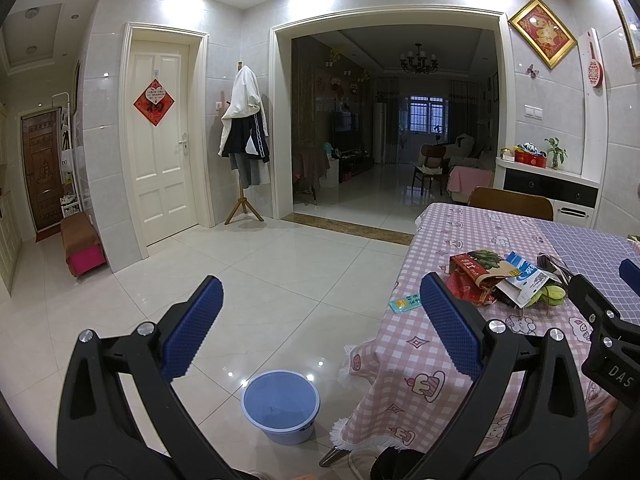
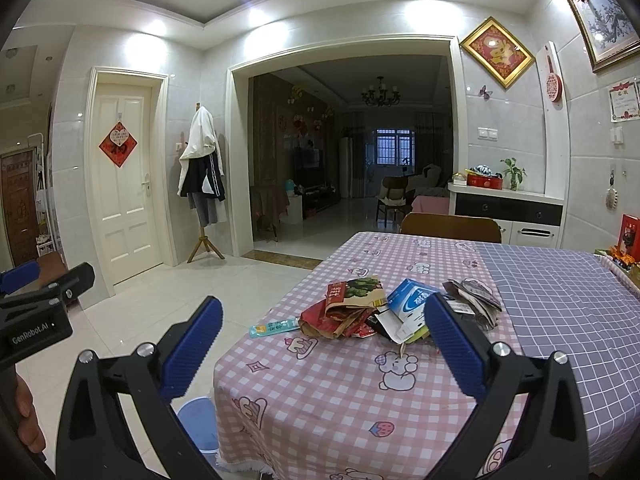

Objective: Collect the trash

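Your left gripper marked "GenRobot.AI" and right gripper marked "DAS", both spread wide and empty, trash pile on the checked tablecloth, blue bin on the floor beside it.

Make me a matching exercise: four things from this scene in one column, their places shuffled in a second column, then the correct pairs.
Things:
1. blue bin
2. teal wrapper
3. coat rack
4. potted plant

Places:
A. on the white sideboard
B. on the floor beside the table
C. near the table's left edge, apart from the trash pile
D. standing between door and archway

Pairs: 1-B, 2-C, 3-D, 4-A
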Available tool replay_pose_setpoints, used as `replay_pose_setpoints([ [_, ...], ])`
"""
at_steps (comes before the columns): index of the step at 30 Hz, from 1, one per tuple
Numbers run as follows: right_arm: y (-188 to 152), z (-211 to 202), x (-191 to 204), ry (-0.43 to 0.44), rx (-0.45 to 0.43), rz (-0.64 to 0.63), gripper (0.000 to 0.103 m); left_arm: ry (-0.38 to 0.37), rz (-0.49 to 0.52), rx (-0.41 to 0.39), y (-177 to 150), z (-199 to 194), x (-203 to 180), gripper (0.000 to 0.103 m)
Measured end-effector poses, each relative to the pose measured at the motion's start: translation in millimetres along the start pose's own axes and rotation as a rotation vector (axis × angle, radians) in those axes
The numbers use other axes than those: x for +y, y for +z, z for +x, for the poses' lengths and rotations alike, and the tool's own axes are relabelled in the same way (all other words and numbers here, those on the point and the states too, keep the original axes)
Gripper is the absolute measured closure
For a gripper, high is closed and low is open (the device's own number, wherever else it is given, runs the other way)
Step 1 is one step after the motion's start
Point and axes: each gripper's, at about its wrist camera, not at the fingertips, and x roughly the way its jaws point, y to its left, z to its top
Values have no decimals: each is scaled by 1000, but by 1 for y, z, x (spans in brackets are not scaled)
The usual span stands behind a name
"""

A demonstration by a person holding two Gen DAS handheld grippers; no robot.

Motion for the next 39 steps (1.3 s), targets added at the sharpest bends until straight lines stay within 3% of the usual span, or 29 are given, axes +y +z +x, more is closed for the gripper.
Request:
replay_pose_setpoints([
  [39, -3, 2, -1, -4, 19, 3, 4, -9, 17, 23, -11, 8, -16, 6],
])
